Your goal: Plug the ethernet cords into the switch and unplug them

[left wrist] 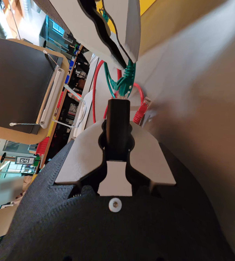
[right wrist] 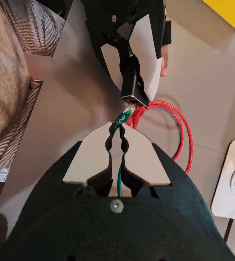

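While the left gripper (left wrist: 118, 127) clamps the black switch (left wrist: 118, 127), the switch's long axis runs along the fingers, with its port face pointing away toward the right gripper (right wrist: 116, 125). That gripper pinches the green cord (right wrist: 123, 116), whose clear plug points at the ports, just short of them. Red cords (right wrist: 184, 130) loop rightward.
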Demonstrator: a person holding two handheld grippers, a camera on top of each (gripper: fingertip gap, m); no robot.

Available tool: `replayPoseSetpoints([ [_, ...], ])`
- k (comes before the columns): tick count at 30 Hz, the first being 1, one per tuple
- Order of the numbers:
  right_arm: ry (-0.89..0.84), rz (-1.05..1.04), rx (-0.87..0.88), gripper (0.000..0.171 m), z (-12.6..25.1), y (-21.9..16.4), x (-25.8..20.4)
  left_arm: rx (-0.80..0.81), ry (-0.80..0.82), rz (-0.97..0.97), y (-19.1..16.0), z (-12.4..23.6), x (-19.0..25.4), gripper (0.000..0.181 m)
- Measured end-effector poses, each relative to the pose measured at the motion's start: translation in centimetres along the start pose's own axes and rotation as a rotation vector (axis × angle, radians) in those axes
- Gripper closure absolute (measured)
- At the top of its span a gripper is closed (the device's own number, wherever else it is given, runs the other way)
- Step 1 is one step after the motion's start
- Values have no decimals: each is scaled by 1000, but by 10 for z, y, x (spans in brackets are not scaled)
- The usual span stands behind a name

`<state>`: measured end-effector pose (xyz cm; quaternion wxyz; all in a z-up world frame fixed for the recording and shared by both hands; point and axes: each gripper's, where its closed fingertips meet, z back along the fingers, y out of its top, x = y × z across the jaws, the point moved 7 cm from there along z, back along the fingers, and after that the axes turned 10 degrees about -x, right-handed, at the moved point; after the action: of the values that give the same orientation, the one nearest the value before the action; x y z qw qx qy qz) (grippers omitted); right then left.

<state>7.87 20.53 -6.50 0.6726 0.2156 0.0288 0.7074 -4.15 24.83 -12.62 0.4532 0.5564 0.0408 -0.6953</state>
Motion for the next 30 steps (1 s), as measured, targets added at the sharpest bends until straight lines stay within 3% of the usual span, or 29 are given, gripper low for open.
replayPoseSetpoints([
  [14, 137, -38, 186, 163, 0, -14, -3, 95, -115, 78, 11, 3, 7, 154],
  [30, 188, -67, 256, 164, -16, -2, -9, -31, -114, -28, 6, -4, 18, 154],
])
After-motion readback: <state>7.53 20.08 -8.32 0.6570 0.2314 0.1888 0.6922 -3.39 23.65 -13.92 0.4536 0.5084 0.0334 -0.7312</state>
